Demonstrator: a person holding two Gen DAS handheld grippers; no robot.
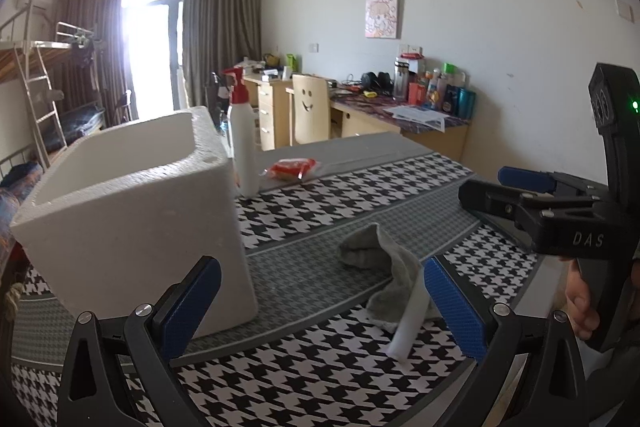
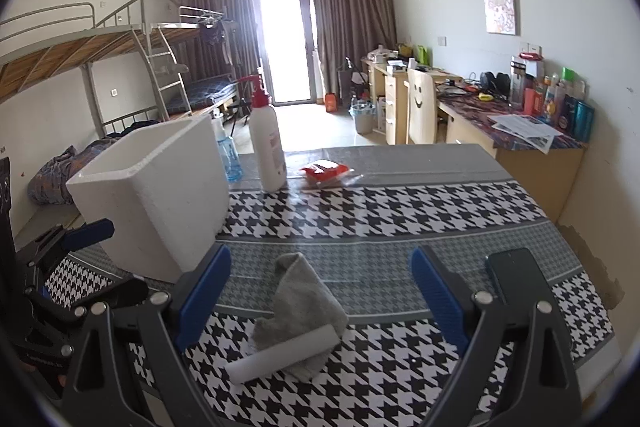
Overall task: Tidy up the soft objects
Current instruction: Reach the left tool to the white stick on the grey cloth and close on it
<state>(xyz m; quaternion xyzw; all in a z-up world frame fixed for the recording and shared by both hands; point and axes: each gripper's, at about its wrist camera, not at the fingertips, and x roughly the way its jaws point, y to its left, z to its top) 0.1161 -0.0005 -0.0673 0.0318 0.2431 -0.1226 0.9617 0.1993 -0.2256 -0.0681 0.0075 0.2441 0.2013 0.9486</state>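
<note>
The sock [image 2: 304, 303] lay straight ahead between your right claw's [image 2: 320, 299] spread fingers, nearer than your left claw [image 1: 320, 303], also released.

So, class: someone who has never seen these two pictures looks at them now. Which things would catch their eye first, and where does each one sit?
Probably the big white foam box, open-topped, on the left of the houndstooth tablecloth. Next, the crumpled grey cloth in the near middle, with a white roll lying on its near edge. Behind them stand a white pump bottle beside the box and a red packet further right; both grippers hover with jaws open.
</note>
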